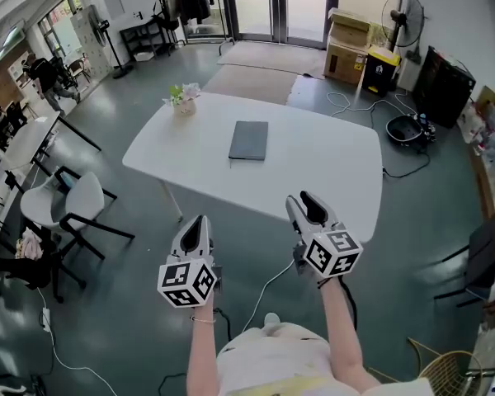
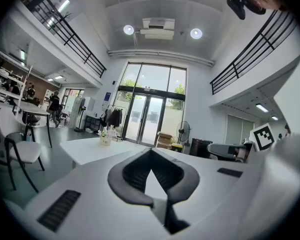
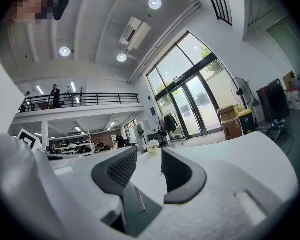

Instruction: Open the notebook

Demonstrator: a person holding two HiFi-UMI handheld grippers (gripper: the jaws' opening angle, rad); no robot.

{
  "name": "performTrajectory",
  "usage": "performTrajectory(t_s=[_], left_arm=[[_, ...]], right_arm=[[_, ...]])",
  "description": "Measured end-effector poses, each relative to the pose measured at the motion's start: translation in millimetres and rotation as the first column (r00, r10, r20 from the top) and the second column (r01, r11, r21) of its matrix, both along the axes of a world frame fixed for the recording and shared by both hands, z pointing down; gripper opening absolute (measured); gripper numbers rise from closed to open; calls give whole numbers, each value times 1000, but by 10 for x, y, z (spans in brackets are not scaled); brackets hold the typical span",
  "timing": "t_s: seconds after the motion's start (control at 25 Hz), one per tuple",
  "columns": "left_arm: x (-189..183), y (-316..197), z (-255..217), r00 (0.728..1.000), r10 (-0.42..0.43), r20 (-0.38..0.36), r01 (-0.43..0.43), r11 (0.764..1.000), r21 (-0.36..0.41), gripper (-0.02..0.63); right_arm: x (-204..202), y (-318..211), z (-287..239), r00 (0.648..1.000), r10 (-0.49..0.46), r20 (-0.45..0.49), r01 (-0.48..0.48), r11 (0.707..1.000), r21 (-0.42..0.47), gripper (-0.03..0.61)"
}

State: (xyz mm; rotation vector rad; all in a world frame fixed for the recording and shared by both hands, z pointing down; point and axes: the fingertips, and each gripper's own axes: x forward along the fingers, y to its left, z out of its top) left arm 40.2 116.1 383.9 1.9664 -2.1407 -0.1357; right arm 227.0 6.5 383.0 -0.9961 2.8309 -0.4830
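A closed dark grey notebook (image 1: 249, 140) lies flat near the middle of the white table (image 1: 330, 163). Both grippers hover in the air short of the table's near edge, well apart from the notebook. My left gripper (image 1: 200, 219) is shut, its dark pads meeting at the tips with nothing between them (image 2: 151, 153). My right gripper (image 1: 301, 198) is open, and only bare tabletop shows through the gap between its pads (image 3: 149, 156). The notebook is too flat to make out in either gripper view.
A small flower pot (image 1: 184, 100) stands at the table's far left corner. White chairs (image 1: 74, 205) stand on the left, a black chair (image 1: 478, 258) on the right. Cardboard boxes (image 1: 346, 48), a fan (image 1: 402, 15) and floor cables (image 1: 346, 101) lie beyond the table.
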Motion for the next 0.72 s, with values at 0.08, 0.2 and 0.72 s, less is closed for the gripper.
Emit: performTrajectory(t_s=[0.08, 0.2, 0.72], left_arm=[[-9, -84, 69, 1000, 4, -5, -4, 1000, -19, -2], [-45, -183, 128, 1000, 0, -13, 0, 999, -36, -2], [-467, -923, 261, 999, 33, -23, -35, 997, -74, -2]], right_arm=[[-34, -92, 60, 1000, 10, -13, -10, 1000, -12, 137], [-77, -213, 107, 1000, 13, -18, -14, 1000, -24, 138], [-497, -884, 272, 999, 42, -35, -44, 997, -69, 152]])
